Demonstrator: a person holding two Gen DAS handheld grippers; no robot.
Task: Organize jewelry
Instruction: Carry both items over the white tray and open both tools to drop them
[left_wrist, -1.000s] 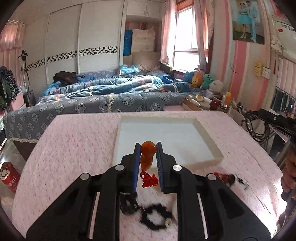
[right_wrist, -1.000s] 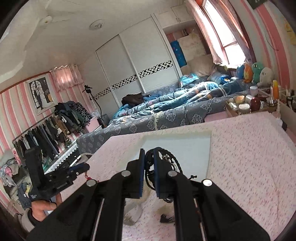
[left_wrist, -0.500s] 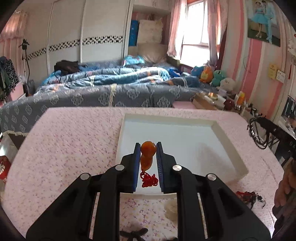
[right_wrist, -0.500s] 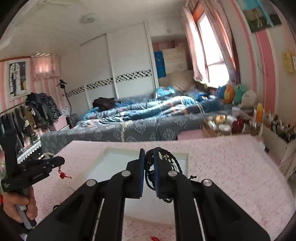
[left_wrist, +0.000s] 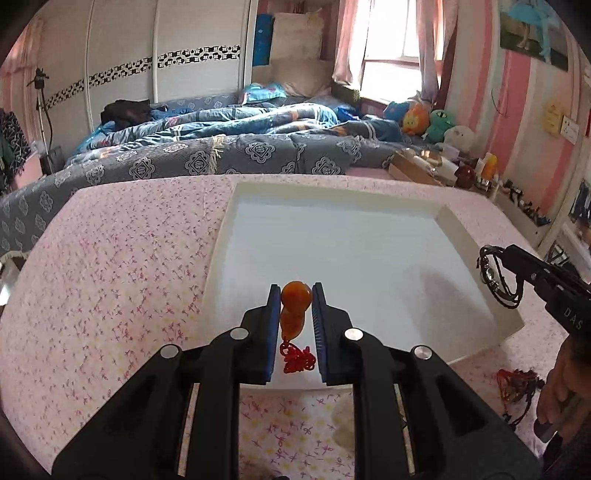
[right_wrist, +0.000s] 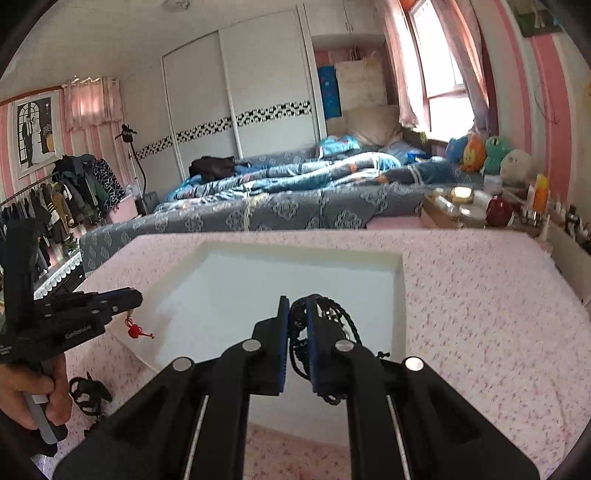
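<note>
My left gripper (left_wrist: 294, 295) is shut on an orange gourd pendant (left_wrist: 293, 309) with a red knotted tassel (left_wrist: 297, 359), held above the near edge of the white tray (left_wrist: 513, 325). My right gripper (right_wrist: 295, 308) is shut on a black corded bracelet (right_wrist: 332, 321), held above the near part of the same tray (right_wrist: 397, 258). In the left wrist view the right gripper (left_wrist: 496, 273) shows at the right with the bracelet hanging from its tip. In the right wrist view the left gripper (right_wrist: 129, 299) shows at the left with the red tassel (right_wrist: 136, 330) dangling.
The tray lies on a pink flowered cloth (left_wrist: 110, 277). A red and dark jewelry piece (left_wrist: 517, 384) lies on the cloth right of the tray. A black piece (right_wrist: 86, 395) lies on the cloth left of the tray. A bed (left_wrist: 221, 155) stands behind.
Both grippers have moved forward over the tray with their pieces still held. The black pieces on the cloth have dropped out of the left wrist view.
</note>
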